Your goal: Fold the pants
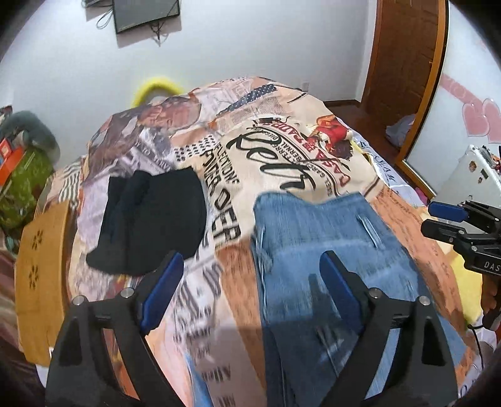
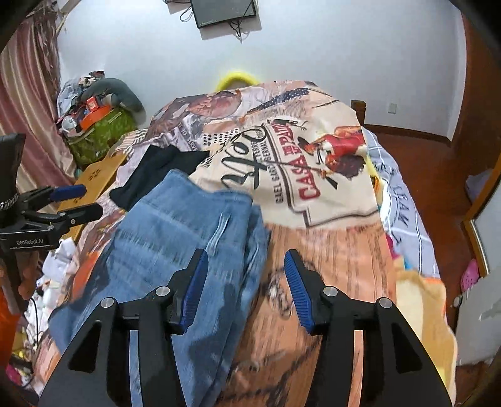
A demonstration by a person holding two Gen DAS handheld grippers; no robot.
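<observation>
Jeans [image 1: 328,250], blue denim and folded lengthwise, lie along the middle of a bed [image 1: 407,225] covered with a newspaper-print quilt. Black garment [image 1: 150,225] (bunched, its kind unclear) sits on the quilt just beside them, toward the left of both frames. Left gripper [image 1: 250,288] has its fingers spread, the right finger over the denim's edge; right gripper [image 2: 247,288] likewise hangs spread, holding nothing, at the jeans' other edge. White wall with a dark screen [image 2: 224,12] fills the top. Only the left view shows the mirror [image 1: 463,103] with pink hearts; only the right shows the pink curtain [image 2: 31,94].
</observation>
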